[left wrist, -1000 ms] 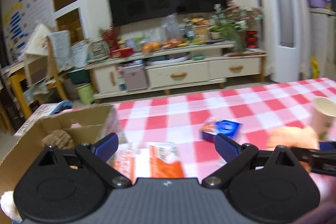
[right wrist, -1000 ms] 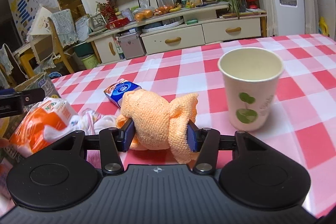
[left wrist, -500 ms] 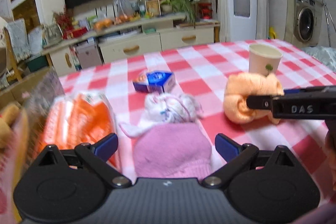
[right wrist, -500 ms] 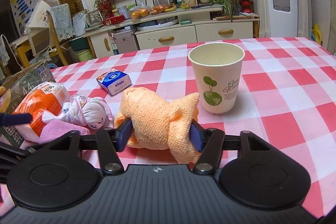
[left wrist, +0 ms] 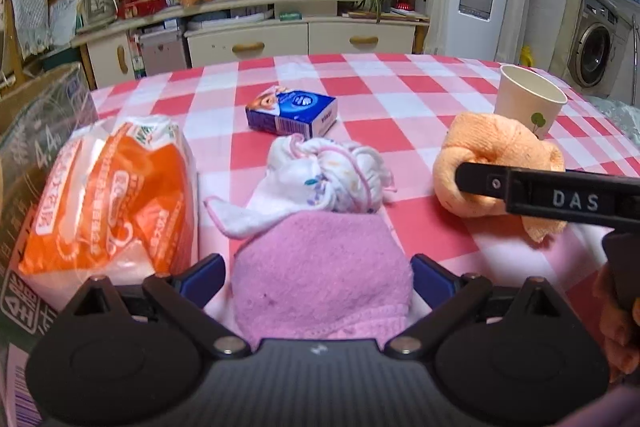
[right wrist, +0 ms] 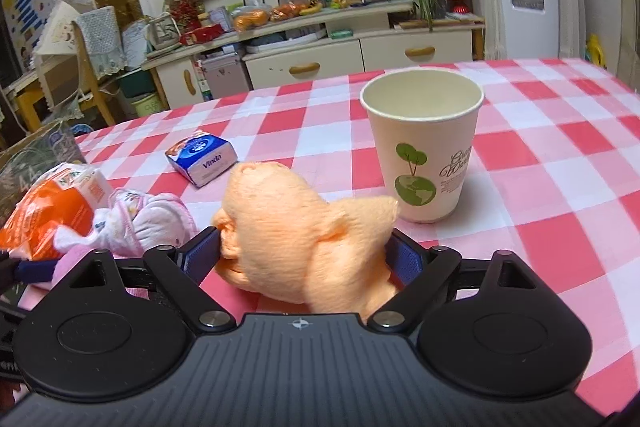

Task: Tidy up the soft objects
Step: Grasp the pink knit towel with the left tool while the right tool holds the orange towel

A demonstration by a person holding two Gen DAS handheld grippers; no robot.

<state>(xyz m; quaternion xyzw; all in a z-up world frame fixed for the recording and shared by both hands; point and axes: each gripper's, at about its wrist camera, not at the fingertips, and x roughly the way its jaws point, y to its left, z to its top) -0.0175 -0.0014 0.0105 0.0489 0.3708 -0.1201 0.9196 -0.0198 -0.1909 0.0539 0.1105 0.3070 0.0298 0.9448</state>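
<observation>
Two grippers work over the checked bench (left wrist: 400,99), with a cardboard box (left wrist: 36,115) at its left edge. Left gripper (left wrist: 316,275): jaws spread wide, straddling the near end of the pink towel (left wrist: 320,267), which lies dead ahead, its long axis seemingly running away from the jaws toward the white knotted cloth (left wrist: 324,179) touching its far end. Right gripper (right wrist: 302,255): jaws clamped on the orange towel (right wrist: 296,235), near the paper cup (right wrist: 424,147). Judgement: the left is nearer the pink towel.

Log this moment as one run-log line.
left gripper: open around pink towel | right gripper: shut on orange towel | paper cup: upright
</observation>
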